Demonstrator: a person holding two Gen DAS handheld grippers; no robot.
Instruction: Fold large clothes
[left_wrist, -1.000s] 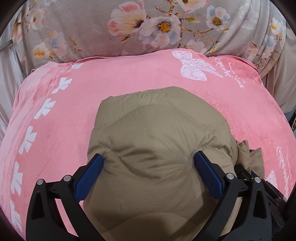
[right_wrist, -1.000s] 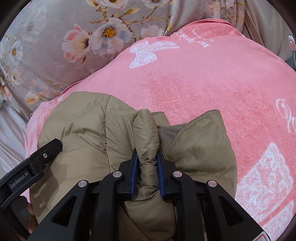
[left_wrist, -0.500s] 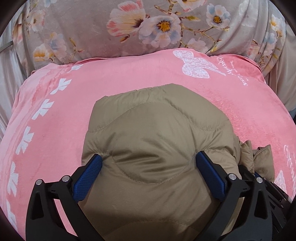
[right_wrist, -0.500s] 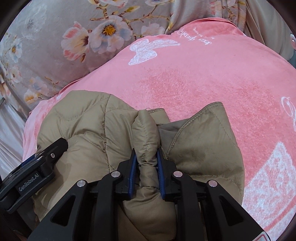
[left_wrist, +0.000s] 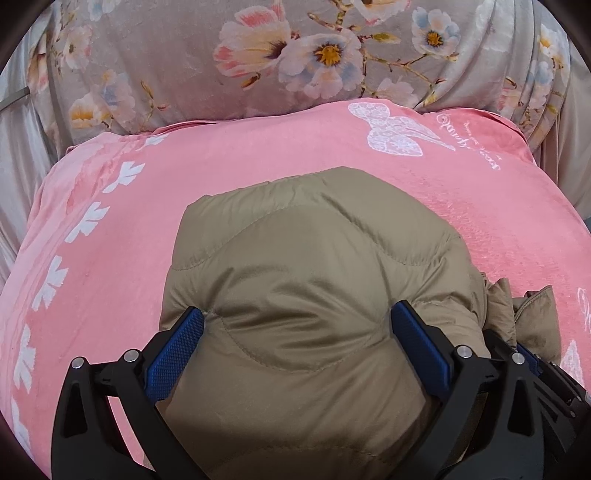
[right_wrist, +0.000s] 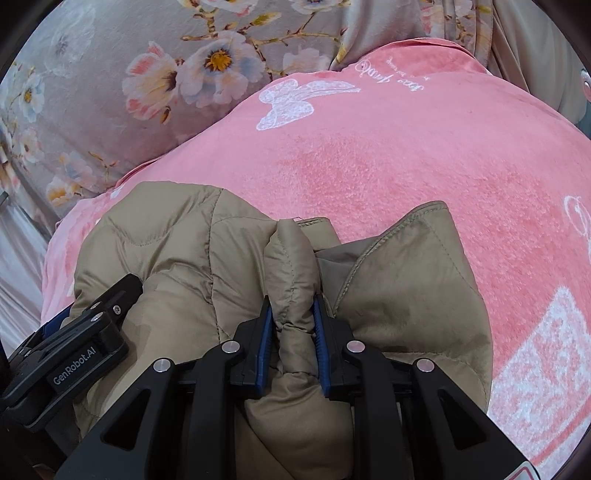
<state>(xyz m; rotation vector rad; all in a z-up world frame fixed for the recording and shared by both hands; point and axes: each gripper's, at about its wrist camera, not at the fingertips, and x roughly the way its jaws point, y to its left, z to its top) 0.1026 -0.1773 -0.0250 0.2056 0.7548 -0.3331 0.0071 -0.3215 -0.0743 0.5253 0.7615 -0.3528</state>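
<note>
Quilted tan jacket is gripped in two places on the pink blanket.

In the left wrist view, the left gripper is seen clamped wide around a puffed bulk of the jacket, both blue pads pressed into the fabric. Only the right wrist view shows the right gripper clenched narrowly on a bunched fold, beside the open collar, with floral bedding behind.

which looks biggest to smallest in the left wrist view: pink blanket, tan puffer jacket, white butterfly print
1. pink blanket
2. tan puffer jacket, though it sits nearer the camera, so it looks inflated
3. white butterfly print
</note>
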